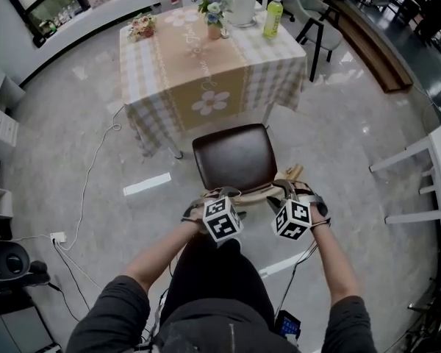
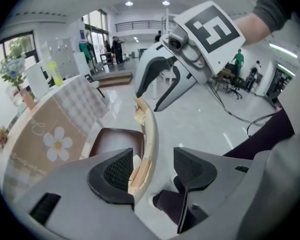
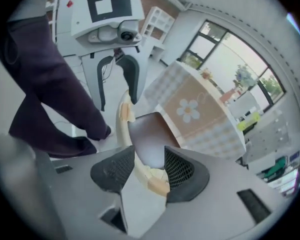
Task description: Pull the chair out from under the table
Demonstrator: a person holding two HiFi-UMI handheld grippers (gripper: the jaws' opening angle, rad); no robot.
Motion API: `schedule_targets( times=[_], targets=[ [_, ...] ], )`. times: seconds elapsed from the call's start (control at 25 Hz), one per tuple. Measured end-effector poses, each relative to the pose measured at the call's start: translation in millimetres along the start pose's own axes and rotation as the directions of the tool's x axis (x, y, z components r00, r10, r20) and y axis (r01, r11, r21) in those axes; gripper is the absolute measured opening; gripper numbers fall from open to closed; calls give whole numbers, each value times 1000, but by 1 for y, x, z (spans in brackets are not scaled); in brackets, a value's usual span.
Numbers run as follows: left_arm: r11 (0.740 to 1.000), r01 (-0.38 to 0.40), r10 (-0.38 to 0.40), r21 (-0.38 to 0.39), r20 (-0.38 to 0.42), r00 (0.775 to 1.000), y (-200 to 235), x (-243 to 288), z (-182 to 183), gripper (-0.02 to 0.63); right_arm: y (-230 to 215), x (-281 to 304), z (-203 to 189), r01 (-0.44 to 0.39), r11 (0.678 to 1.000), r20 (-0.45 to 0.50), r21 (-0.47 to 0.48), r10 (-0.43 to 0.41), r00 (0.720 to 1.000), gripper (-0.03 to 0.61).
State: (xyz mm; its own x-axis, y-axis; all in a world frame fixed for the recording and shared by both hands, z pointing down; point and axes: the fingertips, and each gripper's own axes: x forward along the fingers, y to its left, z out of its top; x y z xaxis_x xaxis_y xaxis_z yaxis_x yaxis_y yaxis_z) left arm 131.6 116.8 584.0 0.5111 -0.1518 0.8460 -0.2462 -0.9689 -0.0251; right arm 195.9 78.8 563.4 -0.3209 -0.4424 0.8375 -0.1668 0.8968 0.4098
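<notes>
Head view, chair (image 1: 234,157) facing the tabletop (image 1: 169,65), backrest rail (image 1: 253,190) lying crosswise nearest me, my left gripper (image 1: 217,194) and right gripper (image 1: 282,189) straddling it, fingers apart, nothing clamped.

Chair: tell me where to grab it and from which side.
Take the back rail from above, on the side away from the table. It is thin, stands up clear of the seat, and lies nearest the person.

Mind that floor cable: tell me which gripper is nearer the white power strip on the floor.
Left. The left gripper is at the end of the chair backrest toward the power strip; the right gripper is at its other end, farther off.
</notes>
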Motion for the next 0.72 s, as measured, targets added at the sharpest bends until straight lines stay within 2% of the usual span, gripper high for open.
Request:
schedule_targets(
  times=[0.12, 0.24, 0.4, 0.52, 0.6, 0.72],
  targets=[
    [996, -26, 34, -85, 93, 995, 7, -24, 18, 259, -15, -24, 15, 75, 980, 80, 186, -91, 993, 179],
    [980, -60, 99, -187, 207, 973, 18, -54, 35, 233, -27, -51, 32, 130, 915, 147, 383, -199, 969, 179],
    [936, -95, 220, -340, 350, 911, 31, -92, 56, 166, -32, -85, 52, 150, 789, 204, 596, -330, 922, 178],
    [933, -113, 260, -341, 425, 867, 27, -108, 68, 117, -28, -102, 68, 113, 707, 243, 698, -382, 892, 176],
    [937, -129, 280, -325, 475, 835, 23, -117, 76, 101, -24, -109, 77, 82, 659, 252, 748, -395, 883, 159],
    [920, -166, 345, -354, 533, 773, 26, -137, 86, 40, -26, -120, 84, 62, 589, 250, 806, -433, 866, 107]
  ],
)
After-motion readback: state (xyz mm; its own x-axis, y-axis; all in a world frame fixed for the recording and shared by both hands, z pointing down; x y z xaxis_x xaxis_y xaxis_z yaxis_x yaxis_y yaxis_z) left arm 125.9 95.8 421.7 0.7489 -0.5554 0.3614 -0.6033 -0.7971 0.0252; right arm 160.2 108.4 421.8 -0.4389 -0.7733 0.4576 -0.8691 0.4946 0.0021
